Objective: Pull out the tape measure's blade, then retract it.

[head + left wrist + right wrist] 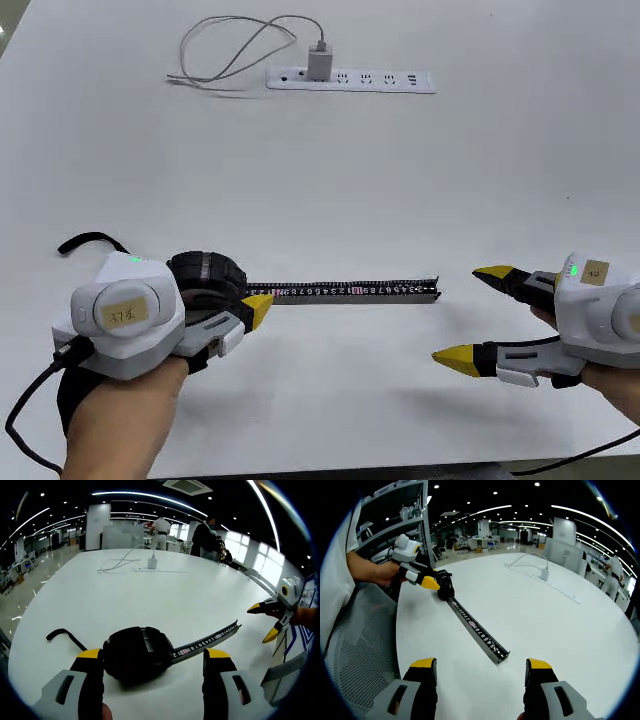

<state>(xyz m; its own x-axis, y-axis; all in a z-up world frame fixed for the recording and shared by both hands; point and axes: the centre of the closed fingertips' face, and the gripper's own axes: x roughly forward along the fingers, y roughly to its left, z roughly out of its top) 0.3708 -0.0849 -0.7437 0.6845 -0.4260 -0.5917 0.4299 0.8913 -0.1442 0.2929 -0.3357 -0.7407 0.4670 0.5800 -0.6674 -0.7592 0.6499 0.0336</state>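
in the head view, the tape measure's case (207, 278) is seen on the white bench (320, 180), set within the left claw (245, 296). its blade (345, 291) is laid out flat across the bench toward the right claw (474, 315), which is spread wide, kept apart from the blade's end, with nothing held. a power strip (350, 79) is seen at the far side. in the left gripper view, the case (137, 652) is flanked by the left claw (153, 655), spread wide: one jaw is touched, a gap is left at the other. in the right gripper view, the blade (475, 627) is seen ending just ahead of the open right claw (481, 664), untouched.
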